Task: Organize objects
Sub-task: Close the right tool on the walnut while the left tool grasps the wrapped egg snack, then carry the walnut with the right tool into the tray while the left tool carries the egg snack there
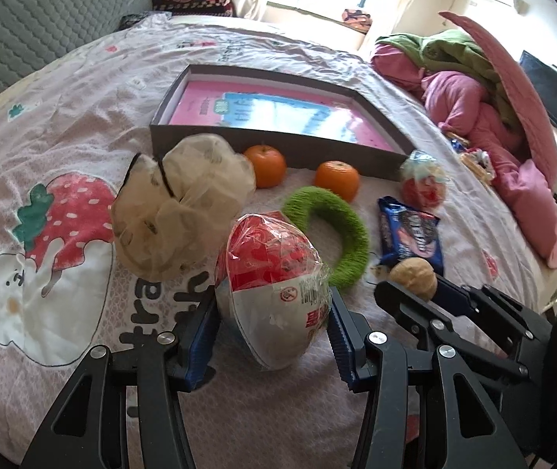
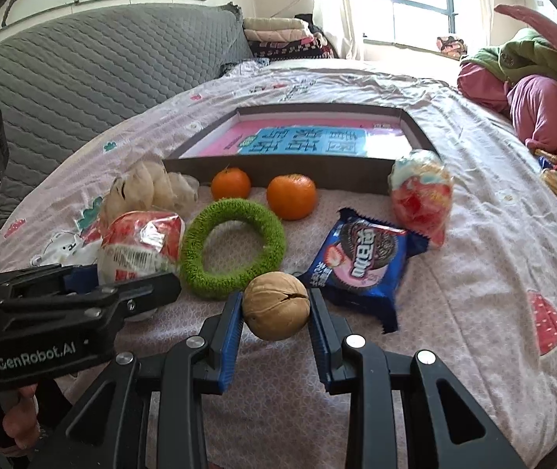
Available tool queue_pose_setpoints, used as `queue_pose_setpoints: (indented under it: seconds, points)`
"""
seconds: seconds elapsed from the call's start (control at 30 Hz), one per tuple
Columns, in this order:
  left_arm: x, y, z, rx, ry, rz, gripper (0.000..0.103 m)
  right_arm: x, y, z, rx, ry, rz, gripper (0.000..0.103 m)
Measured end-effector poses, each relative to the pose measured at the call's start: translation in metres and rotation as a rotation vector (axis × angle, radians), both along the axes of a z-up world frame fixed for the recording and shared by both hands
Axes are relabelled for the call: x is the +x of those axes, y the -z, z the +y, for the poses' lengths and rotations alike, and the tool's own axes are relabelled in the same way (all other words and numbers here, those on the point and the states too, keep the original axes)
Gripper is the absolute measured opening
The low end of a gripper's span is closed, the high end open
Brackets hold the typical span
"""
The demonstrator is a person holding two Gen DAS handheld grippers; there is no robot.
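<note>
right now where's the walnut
In the right wrist view the walnut sits low centre, pinched in the right gripper, just in front of the green fuzzy ring and left of the blue cookie packet.

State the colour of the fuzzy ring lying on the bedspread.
The fuzzy ring is bright green, clearest in the right wrist view.

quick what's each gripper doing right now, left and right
Left gripper: closed on the red-and-white wrapped egg.
Right gripper: closed on the walnut.

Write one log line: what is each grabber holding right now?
left gripper: shut on wrapped egg | right gripper: shut on walnut | box: nothing added yet
</note>
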State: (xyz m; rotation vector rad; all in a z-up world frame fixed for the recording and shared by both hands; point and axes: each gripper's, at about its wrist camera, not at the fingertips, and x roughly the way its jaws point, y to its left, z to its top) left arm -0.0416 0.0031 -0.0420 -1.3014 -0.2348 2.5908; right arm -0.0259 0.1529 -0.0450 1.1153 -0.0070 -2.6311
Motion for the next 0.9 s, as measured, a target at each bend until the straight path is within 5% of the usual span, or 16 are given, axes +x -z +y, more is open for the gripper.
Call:
queue_pose_setpoints:
  seconds: [0.9]
  points:
    - [0.018,-0.049,0.011,-0.063,0.023,0.154,0.053,0.003,-0.037,0.014,0.012,-0.001,0.120,0.033]
